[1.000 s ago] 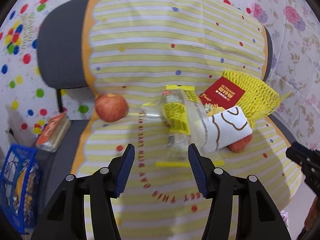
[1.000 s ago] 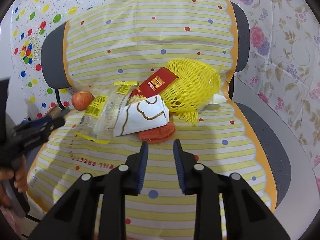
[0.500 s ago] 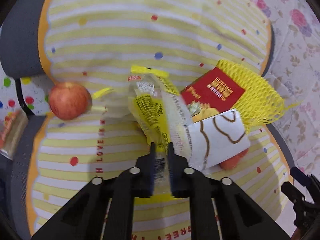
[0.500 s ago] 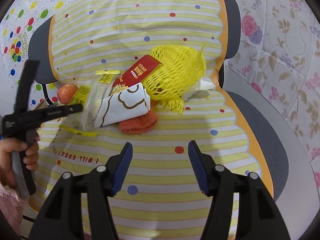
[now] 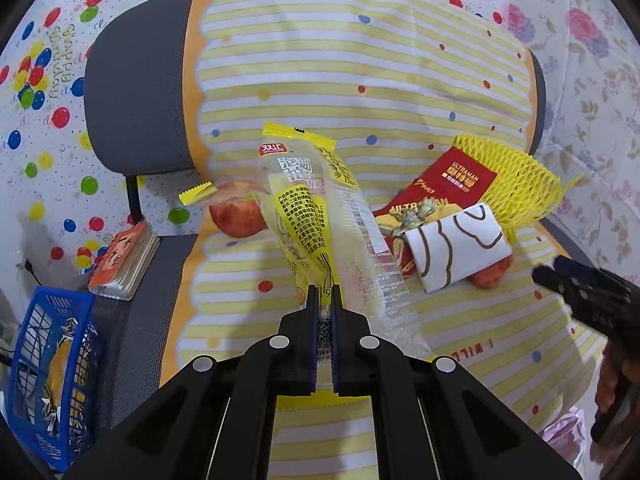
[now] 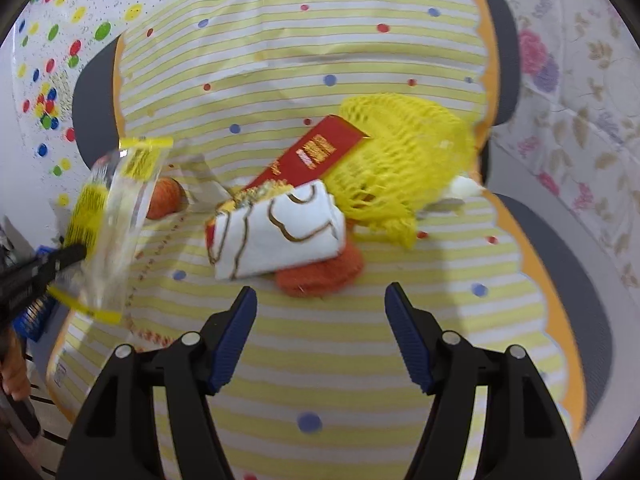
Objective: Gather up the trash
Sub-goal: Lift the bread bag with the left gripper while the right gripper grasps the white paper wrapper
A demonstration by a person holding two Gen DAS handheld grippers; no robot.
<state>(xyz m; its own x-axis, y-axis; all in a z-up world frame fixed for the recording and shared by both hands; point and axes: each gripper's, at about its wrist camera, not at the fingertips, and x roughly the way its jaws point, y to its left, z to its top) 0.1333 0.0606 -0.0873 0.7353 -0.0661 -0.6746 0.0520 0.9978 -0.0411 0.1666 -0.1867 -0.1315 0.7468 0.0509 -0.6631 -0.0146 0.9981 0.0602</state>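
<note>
My left gripper is shut on a clear and yellow plastic wrapper and holds it lifted above the striped chair seat. The wrapper also shows at the left of the right wrist view. My right gripper is open and empty, just in front of an orange scrubber and a white folded paper. A red packet and a yellow foam net lie behind them.
An apple sits on the seat behind the wrapper. A blue basket holding trash stands at the lower left. A small book lies on the grey seat edge. The striped cloth covers the chair back.
My left gripper closed on the wrapper and lifted it off the seat. My right gripper opened wide and moved nearer the white paper and orange scrubber.
</note>
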